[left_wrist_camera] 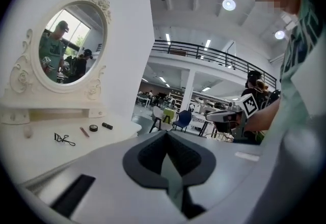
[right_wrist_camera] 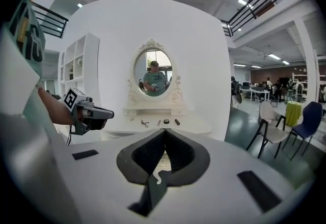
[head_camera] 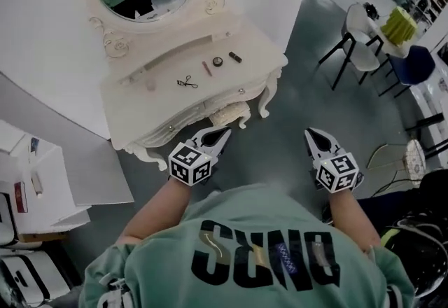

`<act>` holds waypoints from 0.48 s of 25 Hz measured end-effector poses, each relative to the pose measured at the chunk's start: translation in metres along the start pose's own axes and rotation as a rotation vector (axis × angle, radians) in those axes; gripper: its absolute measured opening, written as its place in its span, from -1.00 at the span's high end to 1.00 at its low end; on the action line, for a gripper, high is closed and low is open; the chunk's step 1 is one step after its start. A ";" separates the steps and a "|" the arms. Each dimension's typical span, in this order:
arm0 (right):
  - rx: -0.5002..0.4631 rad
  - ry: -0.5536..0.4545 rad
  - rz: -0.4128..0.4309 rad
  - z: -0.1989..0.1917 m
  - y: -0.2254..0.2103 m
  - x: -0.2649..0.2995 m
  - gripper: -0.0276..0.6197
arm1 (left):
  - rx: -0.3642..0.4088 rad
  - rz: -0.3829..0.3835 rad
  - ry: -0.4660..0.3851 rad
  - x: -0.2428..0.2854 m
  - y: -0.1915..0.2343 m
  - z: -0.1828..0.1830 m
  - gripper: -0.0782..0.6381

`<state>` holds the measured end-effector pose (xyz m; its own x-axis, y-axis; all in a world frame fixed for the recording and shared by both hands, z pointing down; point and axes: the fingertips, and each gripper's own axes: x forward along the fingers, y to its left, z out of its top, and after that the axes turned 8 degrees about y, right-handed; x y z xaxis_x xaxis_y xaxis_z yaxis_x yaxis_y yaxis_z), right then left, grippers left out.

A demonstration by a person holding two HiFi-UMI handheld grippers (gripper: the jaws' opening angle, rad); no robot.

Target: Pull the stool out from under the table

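The stool [head_camera: 229, 115] sits tucked under the dressing table [head_camera: 168, 61], only its cream seat edge showing: 0 progress. Your left gripper [head_camera: 221, 134] and right gripper [head_camera: 313, 135] hover near, both clenched empty. Grasping and pulling remain.

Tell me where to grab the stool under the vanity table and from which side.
The stool seat's front edge, the only part showing beyond the table. Come in low from your own side; the rest is hidden underneath.
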<state>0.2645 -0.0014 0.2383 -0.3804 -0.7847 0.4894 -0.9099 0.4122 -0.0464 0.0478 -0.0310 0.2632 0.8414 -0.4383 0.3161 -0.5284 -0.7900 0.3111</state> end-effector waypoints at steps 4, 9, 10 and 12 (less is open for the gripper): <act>-0.032 0.004 0.061 -0.003 -0.036 0.002 0.93 | -0.057 0.072 -0.031 0.026 -0.020 -0.001 0.76; -0.027 0.010 0.098 -0.004 -0.047 0.019 0.93 | -0.093 0.112 -0.031 0.039 -0.019 -0.003 0.76; -0.028 0.011 0.100 -0.003 -0.045 0.023 0.93 | -0.088 0.114 -0.027 0.037 -0.016 -0.003 0.76; -0.038 0.013 0.103 0.000 -0.037 0.034 0.93 | -0.075 0.115 -0.021 0.030 -0.007 -0.002 0.76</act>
<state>0.2857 -0.0431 0.2566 -0.4695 -0.7312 0.4950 -0.8590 0.5079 -0.0645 0.0765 -0.0380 0.2727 0.7768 -0.5333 0.3350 -0.6275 -0.7004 0.3401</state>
